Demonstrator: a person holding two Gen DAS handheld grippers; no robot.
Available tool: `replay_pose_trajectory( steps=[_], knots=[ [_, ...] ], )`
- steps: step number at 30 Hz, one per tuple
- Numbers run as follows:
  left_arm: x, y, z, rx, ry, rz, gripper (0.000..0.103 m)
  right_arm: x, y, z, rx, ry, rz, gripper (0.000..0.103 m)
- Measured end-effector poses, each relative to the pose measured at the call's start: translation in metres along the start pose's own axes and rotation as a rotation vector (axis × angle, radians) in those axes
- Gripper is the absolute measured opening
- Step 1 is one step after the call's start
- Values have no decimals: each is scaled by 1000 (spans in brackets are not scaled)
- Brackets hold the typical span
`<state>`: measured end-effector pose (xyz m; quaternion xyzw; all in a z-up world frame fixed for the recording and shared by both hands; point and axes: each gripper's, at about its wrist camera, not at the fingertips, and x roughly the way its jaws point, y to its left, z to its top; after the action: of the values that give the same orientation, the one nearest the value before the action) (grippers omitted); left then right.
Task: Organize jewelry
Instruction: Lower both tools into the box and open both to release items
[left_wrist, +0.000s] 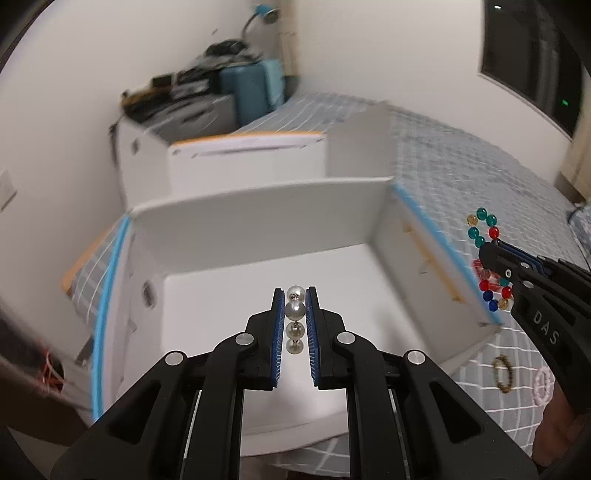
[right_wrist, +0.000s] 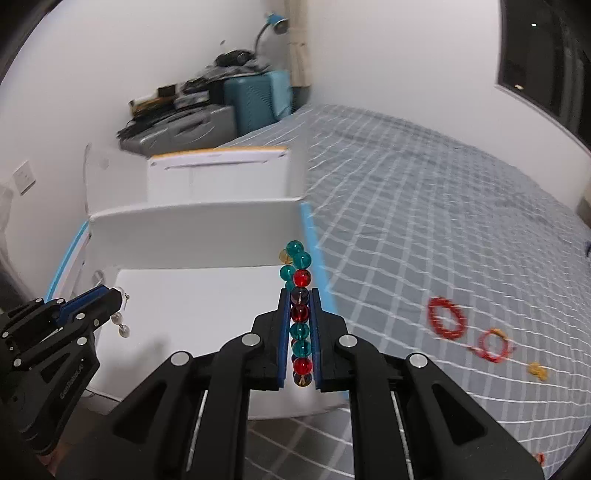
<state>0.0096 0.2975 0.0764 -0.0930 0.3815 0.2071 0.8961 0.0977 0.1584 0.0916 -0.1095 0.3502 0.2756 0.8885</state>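
My left gripper (left_wrist: 295, 293) is shut on a string of pearl beads (left_wrist: 294, 309), held above the floor of a white open box (left_wrist: 229, 229) with blue-taped edges. My right gripper (right_wrist: 300, 293) is shut on a bracelet of teal, red, amber and blue beads (right_wrist: 300, 277), hovering over the box's (right_wrist: 192, 225) right wall. In the left wrist view the right gripper (left_wrist: 493, 248) and its coloured bracelet (left_wrist: 482, 227) hang just right of the box. In the right wrist view the left gripper (right_wrist: 120, 295) sits at the lower left with pearls (right_wrist: 122, 325) dangling from it.
A second white box with orange trim (left_wrist: 243, 151) stands behind the first. On the grey checked bedspread (right_wrist: 424, 206) lie two red bead rings (right_wrist: 447, 317), a small orange piece (right_wrist: 537, 369) and a dark gold-brown bracelet (left_wrist: 504, 373). Suitcases and clutter (right_wrist: 255, 96) fill the far corner.
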Motion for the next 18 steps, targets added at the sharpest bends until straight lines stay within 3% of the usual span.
replay_pose_trajectory(
  steps=[6,18],
  knots=[
    [22,27,-3,-44,68,46,11,42,33,-5,-15,93,29,9],
    [58,41,-11,-79,200,66,11,97,35,-10,10,290,54,9]
  ],
)
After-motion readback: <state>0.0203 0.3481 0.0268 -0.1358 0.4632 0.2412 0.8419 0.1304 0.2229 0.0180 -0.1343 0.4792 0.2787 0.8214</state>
